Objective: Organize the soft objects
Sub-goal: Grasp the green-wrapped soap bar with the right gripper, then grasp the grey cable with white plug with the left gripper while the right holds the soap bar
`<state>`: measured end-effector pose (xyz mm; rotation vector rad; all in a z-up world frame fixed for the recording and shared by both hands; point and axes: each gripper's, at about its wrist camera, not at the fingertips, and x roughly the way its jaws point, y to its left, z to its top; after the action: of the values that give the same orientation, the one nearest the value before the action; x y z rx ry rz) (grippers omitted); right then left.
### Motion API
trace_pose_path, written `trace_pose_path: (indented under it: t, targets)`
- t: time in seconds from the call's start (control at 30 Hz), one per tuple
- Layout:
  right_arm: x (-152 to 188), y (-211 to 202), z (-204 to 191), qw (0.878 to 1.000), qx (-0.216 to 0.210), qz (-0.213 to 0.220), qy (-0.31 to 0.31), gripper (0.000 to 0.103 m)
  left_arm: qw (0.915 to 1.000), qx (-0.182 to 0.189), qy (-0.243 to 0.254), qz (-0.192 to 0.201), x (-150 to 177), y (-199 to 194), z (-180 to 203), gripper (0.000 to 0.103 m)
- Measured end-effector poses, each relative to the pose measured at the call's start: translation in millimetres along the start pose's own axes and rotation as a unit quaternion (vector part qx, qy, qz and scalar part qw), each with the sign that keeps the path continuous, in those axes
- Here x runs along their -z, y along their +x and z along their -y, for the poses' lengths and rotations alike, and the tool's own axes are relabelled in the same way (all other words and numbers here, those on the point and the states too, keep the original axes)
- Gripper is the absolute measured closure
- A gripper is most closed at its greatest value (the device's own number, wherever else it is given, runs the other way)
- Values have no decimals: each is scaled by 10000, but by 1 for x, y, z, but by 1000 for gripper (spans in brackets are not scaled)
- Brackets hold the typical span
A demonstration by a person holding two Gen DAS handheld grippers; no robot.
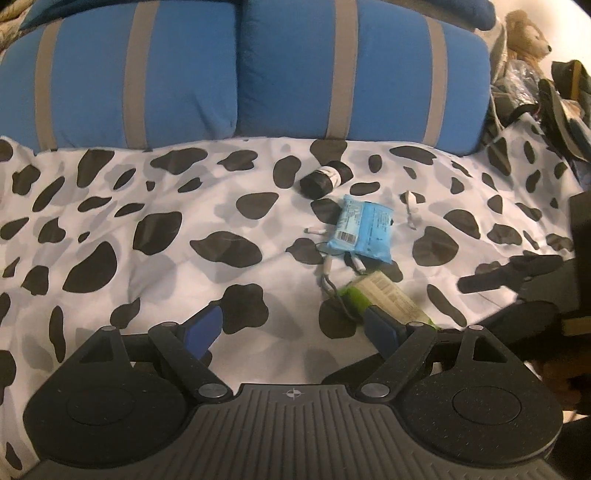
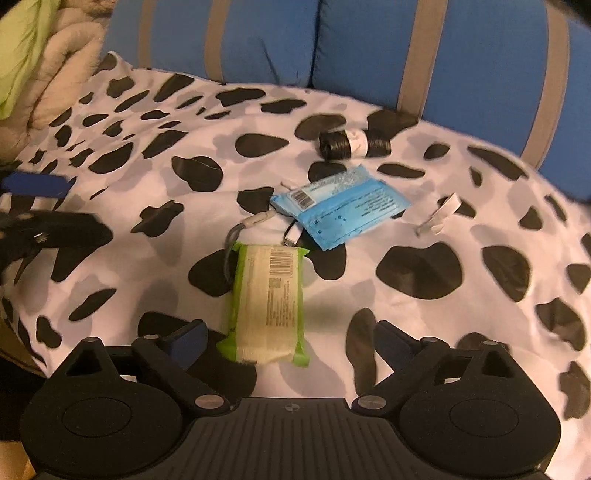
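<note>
A green-edged wipes pack (image 2: 267, 302) lies on the cow-print bedspread (image 2: 424, 332), its near end between the fingers of my right gripper (image 2: 290, 334). That gripper is open and its pads are clear of the pack. Beyond it lie a blue wipes pack (image 2: 340, 208), a white cable (image 2: 255, 221) and a black roll of bags (image 2: 354, 144). My left gripper (image 1: 293, 317) is open over bare bedspread (image 1: 147, 229), with the green pack (image 1: 384, 295) just past its right finger. The blue pack (image 1: 364, 229) and black roll (image 1: 325, 177) lie further off.
Two blue pillows with grey stripes (image 1: 177, 74) line the back of the bed. A teddy bear (image 1: 524, 33) and piled clothes (image 1: 554, 96) sit at the back right. A small white clip-like item (image 2: 443, 214) lies right of the blue pack. A beige blanket (image 2: 55, 74) is at the left.
</note>
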<state>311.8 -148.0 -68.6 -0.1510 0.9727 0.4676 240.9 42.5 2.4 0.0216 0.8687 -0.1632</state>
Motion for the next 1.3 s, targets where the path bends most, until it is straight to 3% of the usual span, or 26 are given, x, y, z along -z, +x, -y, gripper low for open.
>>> trace_pose_path:
  t: [0.37,0.5,0.6,0.83,1.3]
  targets:
    - [-17,45,-8,9997,-125,-192,-84,17,9999,-122,-116,-22,-7,1,-8,19]
    - [-16,52,-10,9995,-25,-235,-195,30,9995,-64,-290,-94,-8,3,-13,19]
    - [-15,48,-12,9993,-115,-166,-314,52,9993,-31,-332,-149,-8,6,-13,19]
    - [-7,28,-3,9995,-78,-150,-277,52,9994,28,-335,-64,-6,5,-9,19]
    - [9,-54,30,9994,215,263,-73,52,9997,199,-152,-24,-4,23,6,19]
